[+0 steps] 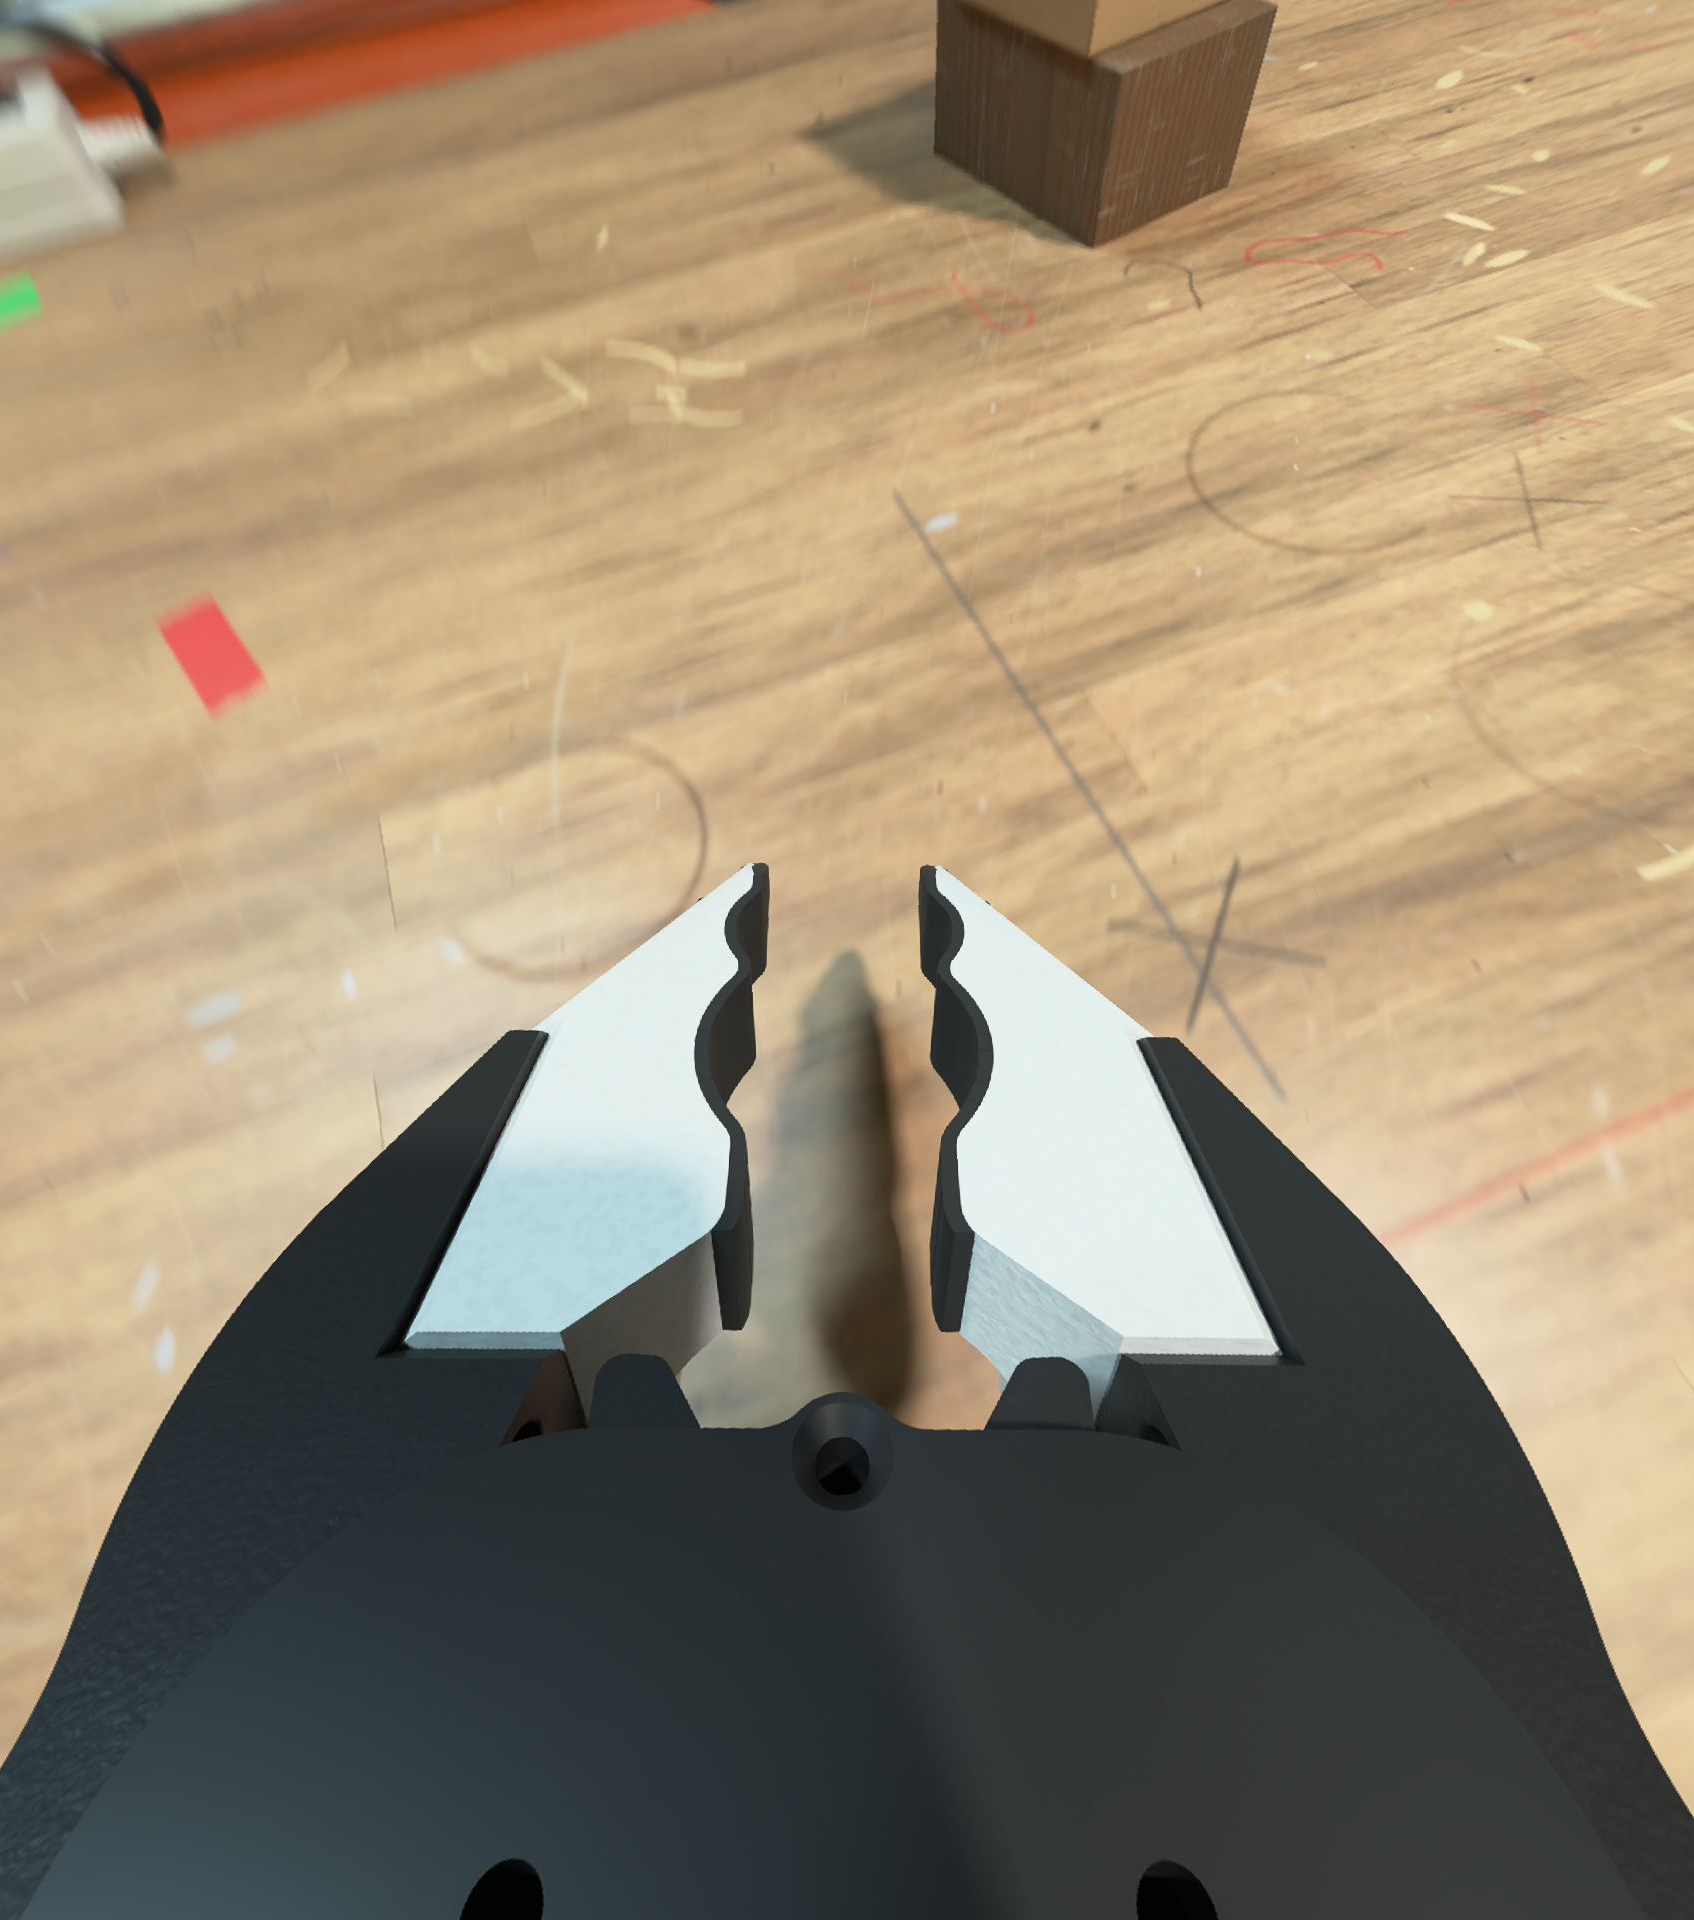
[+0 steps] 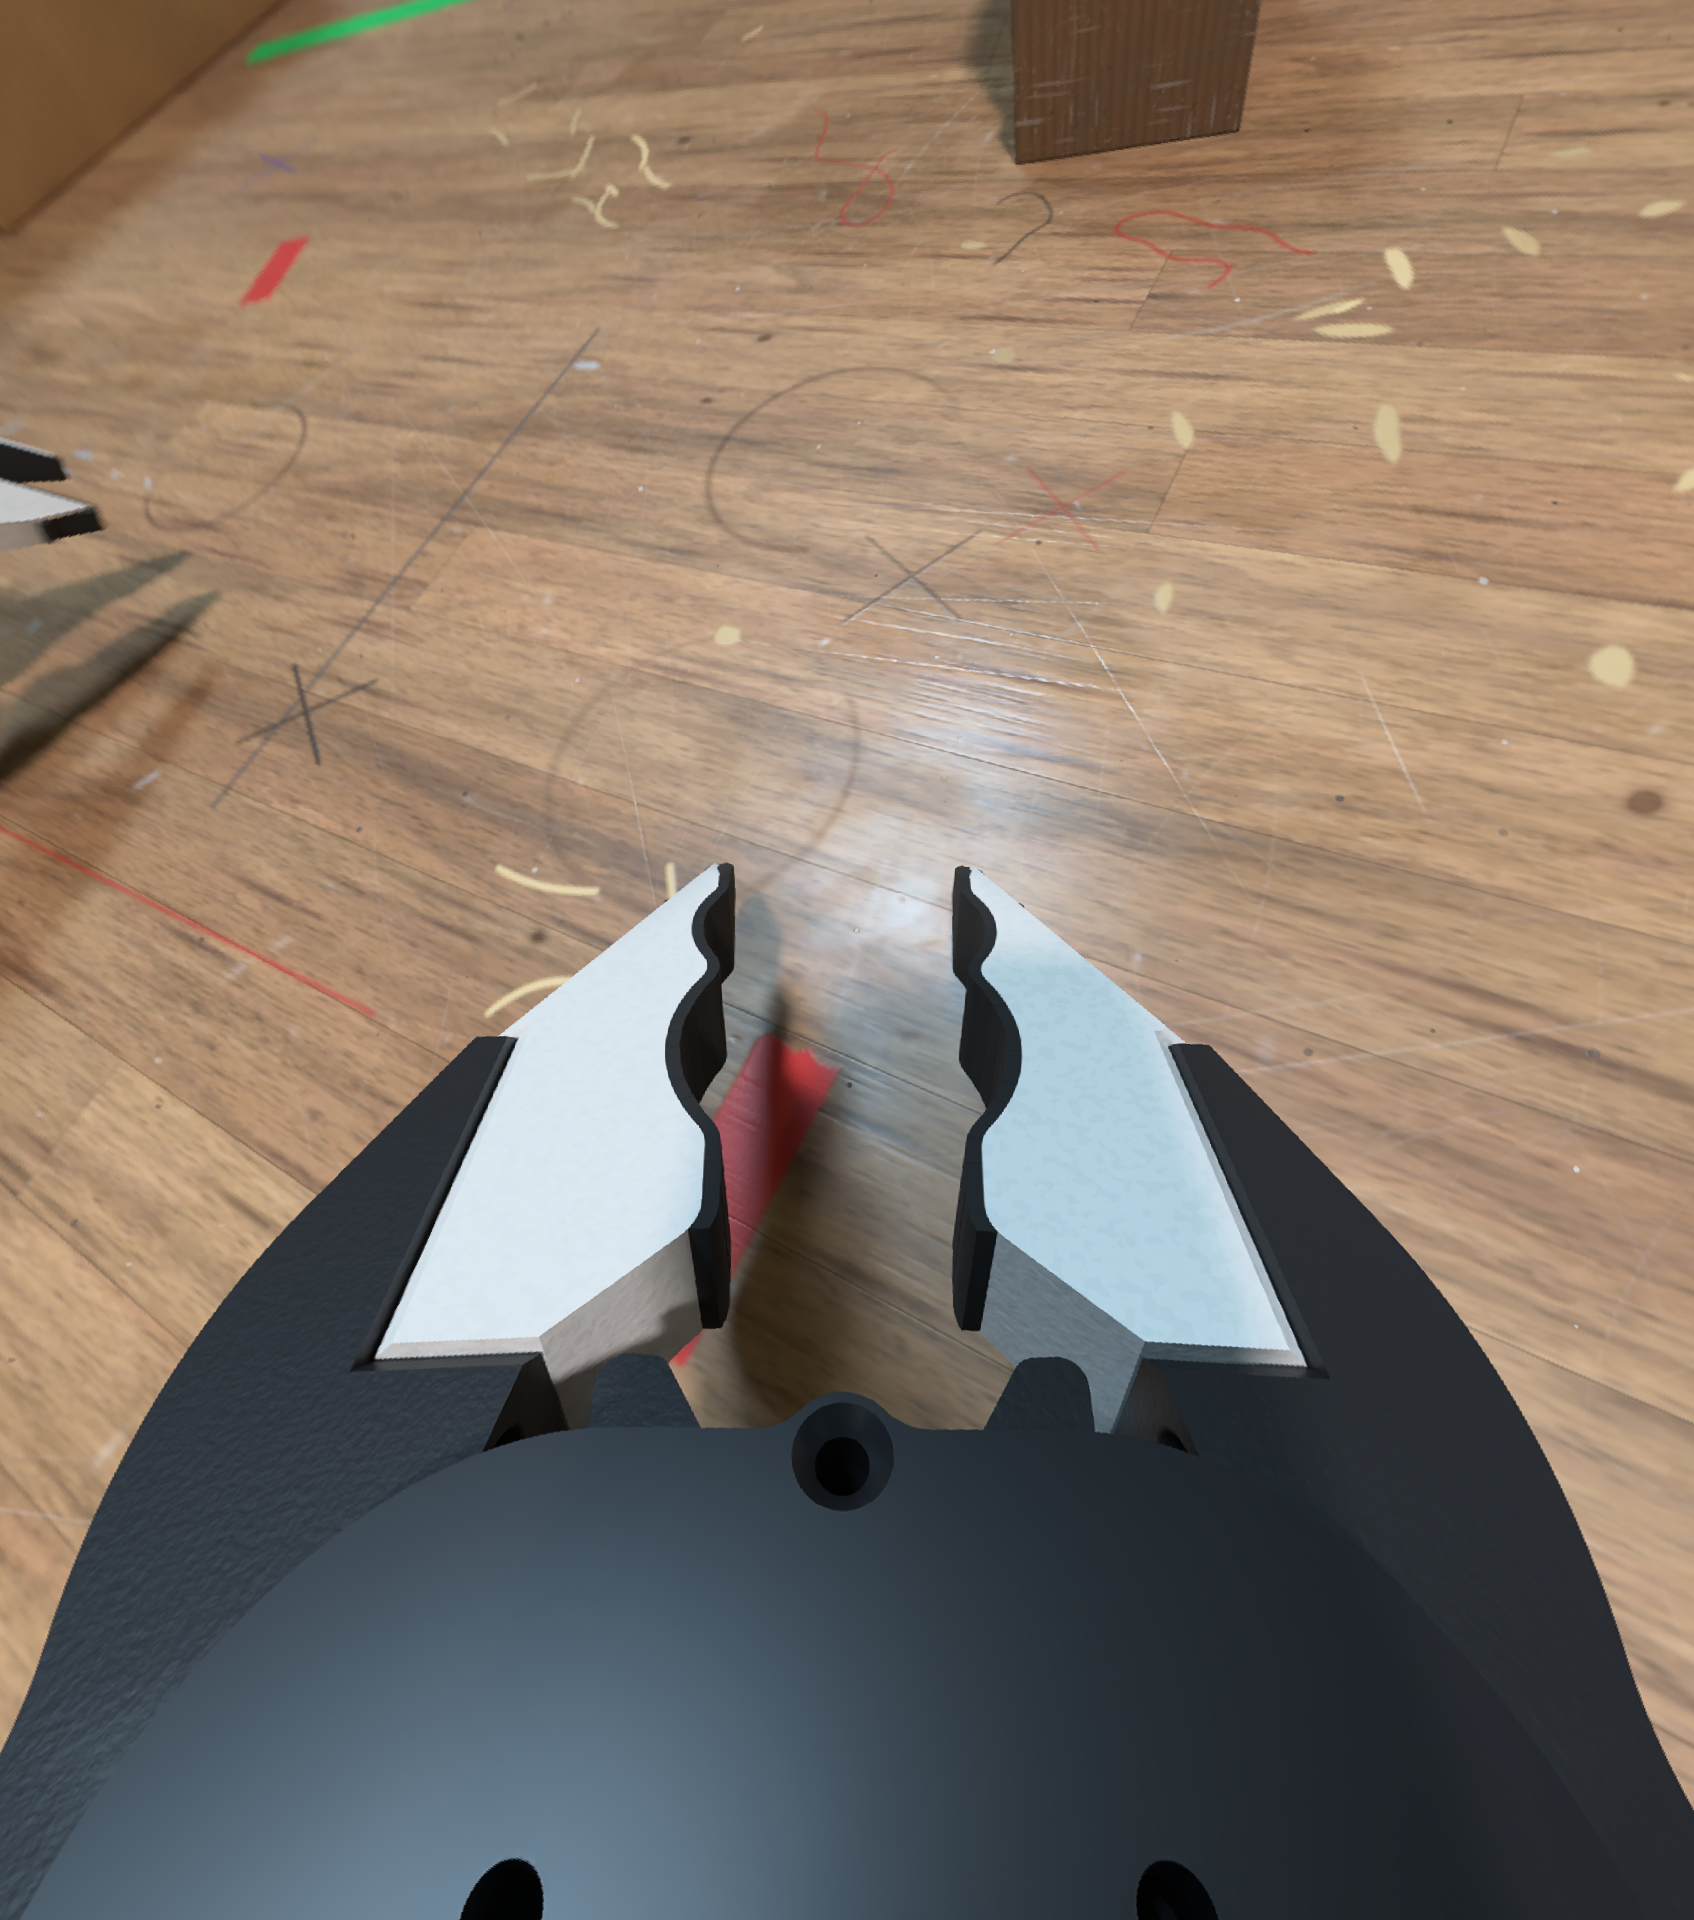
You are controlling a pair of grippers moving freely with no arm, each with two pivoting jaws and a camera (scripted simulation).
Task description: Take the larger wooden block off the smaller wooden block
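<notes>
Nearest to you, both grippers hang over bare tabletop [image 2: 1342,935] with nothing in them. Your left gripper [image 1: 843,883] has its fingers parted a bit and only its own shadow between them; your right gripper [image 2: 843,883] is spread a little wider, with a red tape strip [image 2: 770,1122] on the wood under it. My guess is they're parked low and loose like this because the approach hasn't really started.

Mid-distance is just pencil circles, crosses and wood shavings [image 2: 604,177], so nothing blocks a straight run forward.

Far side, a bit to the right, there's the stack. A dark wooden block [image 1: 1097,125] sits flat on the tabletop with a lighter, narrower wooden block [image 1: 1134,21] on top, mostly cut off by the frame. That looks the opposite of what the task says, so check which one you're actually lifting. The right wrist view only catches the dark block's lower part. Both grippers are well apart from it.

Far left there's a cardboard box [image 2: 22,104], well out of the way.
</notes>
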